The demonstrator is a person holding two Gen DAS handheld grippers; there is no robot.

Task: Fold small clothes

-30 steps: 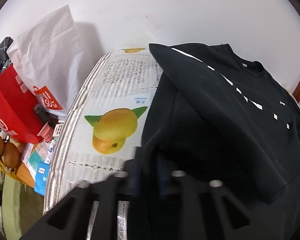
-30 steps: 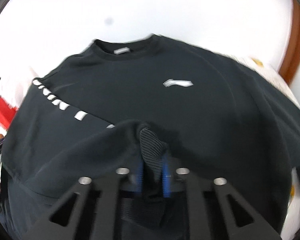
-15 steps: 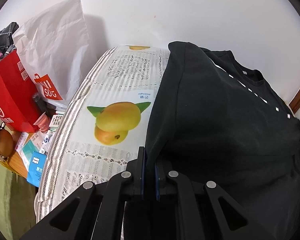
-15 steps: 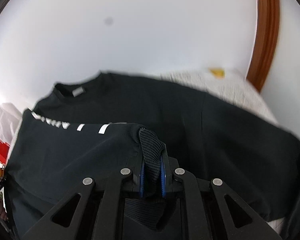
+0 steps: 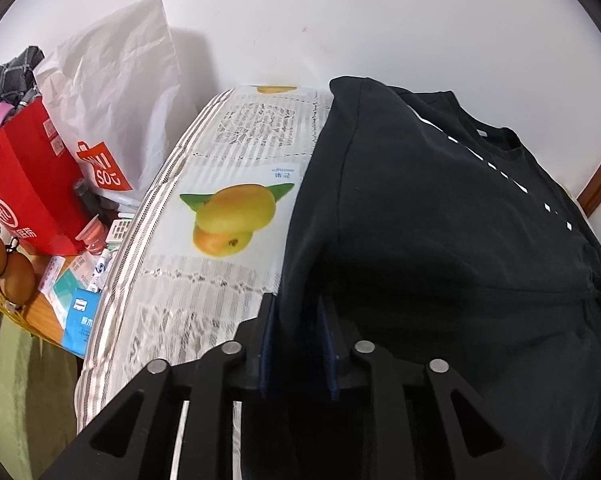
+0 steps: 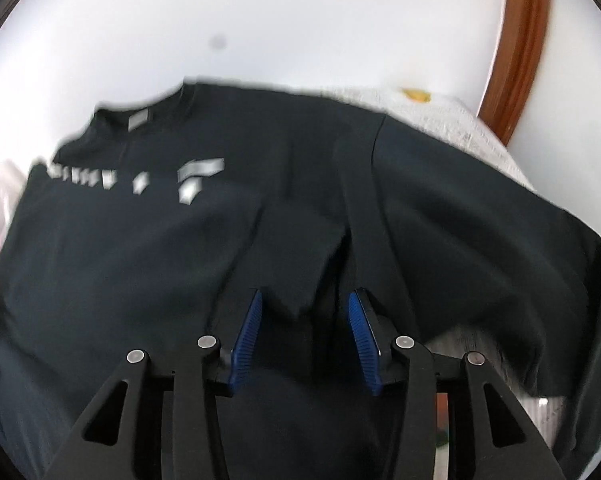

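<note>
Only the left wrist view shows the clutter off the table's left edge: a red bag (image 5: 24, 188), a white bag (image 5: 116, 92) behind it, and small boxes (image 5: 80, 312) lower down on a wooden ledge. It also shows the bare cloth (image 5: 204, 280) with its printed mango (image 5: 232, 216). The right wrist view (blurred) gives the shirt's (image 6: 300, 208) front instead: collar label, a row of pale marks, and a brown frame (image 6: 516, 48) curving up at the far right.

The shirt (image 5: 440, 220) lies spread over the right part of the table, its left side folded inward so the fold edge runs up past the mango. The left gripper (image 5: 296, 340) has just been opening; its jaws stand a little apart, with the shirt's folded edge between them, and whether the pads still press on it cannot be told in the dark. The right gripper (image 6: 304, 336) has also just been opening; its blue pads (image 6: 246, 332) stand clearly spread, a loose corner of fabric lying between them, touching neither.

Bare cloth lies left of the fold; the wall rises close behind the collar.
</note>
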